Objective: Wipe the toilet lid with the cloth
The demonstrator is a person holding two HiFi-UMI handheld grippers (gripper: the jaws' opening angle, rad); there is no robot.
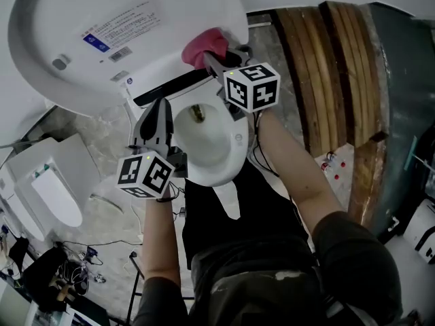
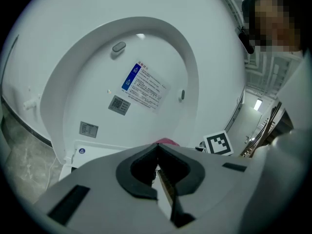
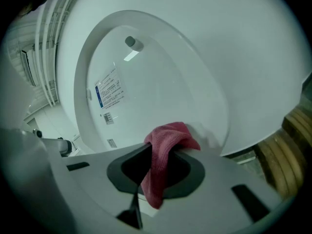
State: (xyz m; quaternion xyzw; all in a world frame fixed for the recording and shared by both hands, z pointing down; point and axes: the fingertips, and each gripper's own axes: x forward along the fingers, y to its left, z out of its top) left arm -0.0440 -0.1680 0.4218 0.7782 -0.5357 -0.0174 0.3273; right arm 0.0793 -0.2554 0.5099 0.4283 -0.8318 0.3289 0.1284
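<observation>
From above, both your arms reach out over the bowl. Your right gripper holds the cloth at the raised lid's lower right edge, and your left gripper sits lower, by the hinge. In the left gripper view, your jaws are shut tight with nothing in them and face the lid's wide white inside. In the right gripper view, your jaws pinch the cloth near the lid's bottom rim, with lots of bare lid up and to the left.
</observation>
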